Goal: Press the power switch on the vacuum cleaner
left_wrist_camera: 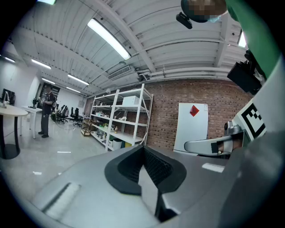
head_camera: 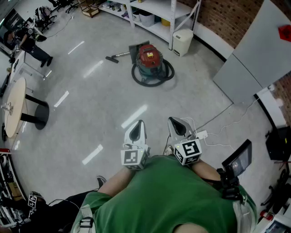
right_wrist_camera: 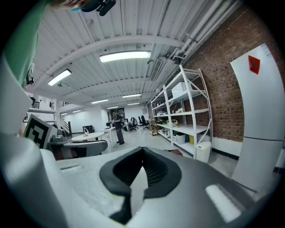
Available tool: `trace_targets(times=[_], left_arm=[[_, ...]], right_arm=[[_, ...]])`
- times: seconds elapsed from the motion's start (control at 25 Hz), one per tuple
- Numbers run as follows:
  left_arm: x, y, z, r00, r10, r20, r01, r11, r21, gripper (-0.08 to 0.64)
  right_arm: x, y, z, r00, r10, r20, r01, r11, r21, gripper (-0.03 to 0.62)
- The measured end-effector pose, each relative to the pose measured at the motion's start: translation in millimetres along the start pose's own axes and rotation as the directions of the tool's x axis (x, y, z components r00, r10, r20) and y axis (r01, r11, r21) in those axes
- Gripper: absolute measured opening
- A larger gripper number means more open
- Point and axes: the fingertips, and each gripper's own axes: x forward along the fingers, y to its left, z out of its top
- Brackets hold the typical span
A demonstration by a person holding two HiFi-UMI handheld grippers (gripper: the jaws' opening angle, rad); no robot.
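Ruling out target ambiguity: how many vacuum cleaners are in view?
1. The red vacuum cleaner sits on the floor ahead of the person, its hose coiled round it, near the white shelving and a white bin. More could be hidden off-frame.

Bright, even light from ceiling strips (right_wrist_camera: 125, 56) overhead. Glare streaks on glossy floor (head_camera: 133, 116). Both my gripper views fisheye-bent, corners black. My jaws up close look soft, unfocused.

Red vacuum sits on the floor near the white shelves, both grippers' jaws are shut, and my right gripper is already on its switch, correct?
Not quite. The head view shows the right gripper held close to the person's body, well apart from the red vacuum across the floor. The rest is right.
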Motion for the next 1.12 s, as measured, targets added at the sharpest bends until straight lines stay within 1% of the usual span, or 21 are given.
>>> trace_targets(times=[0.28,0.68,1.0,1.12], left_arm=[[-0.6,0.6,2.0,1.0,0.003,-0.001,-0.003,1.0,-0.004,0.006],[-4.1,1.0,-1.9,1.0,-0.001,-0.005,0.001,1.0,-0.003,0.006],[1.1,-5.6,-3.6,1.0,-0.005,-0.018,0.005,1.0,-0.004,0.006],[5.1,-13.8,-5.0,1.0,-0.006,-0.021,0.006,1.0,0.004,0.006]], right_arm=[[-0.3,-1.9,-5.1,1.0,-0.007,0.013,0.007,1.0,-0.027,0.003],[-3.4,1.7,-9.2,1.0,-0.002,0.012,0.002,1.0,-0.017,0.003],[-5.2,-6.3,-9.1,1.0,-0.006,0.016,0.006,1.0,-0.006,0.003],[-9.9,-15.6,-8.6,1.0,-0.011,0.021,0.011,1.0,0.003,0.003]])
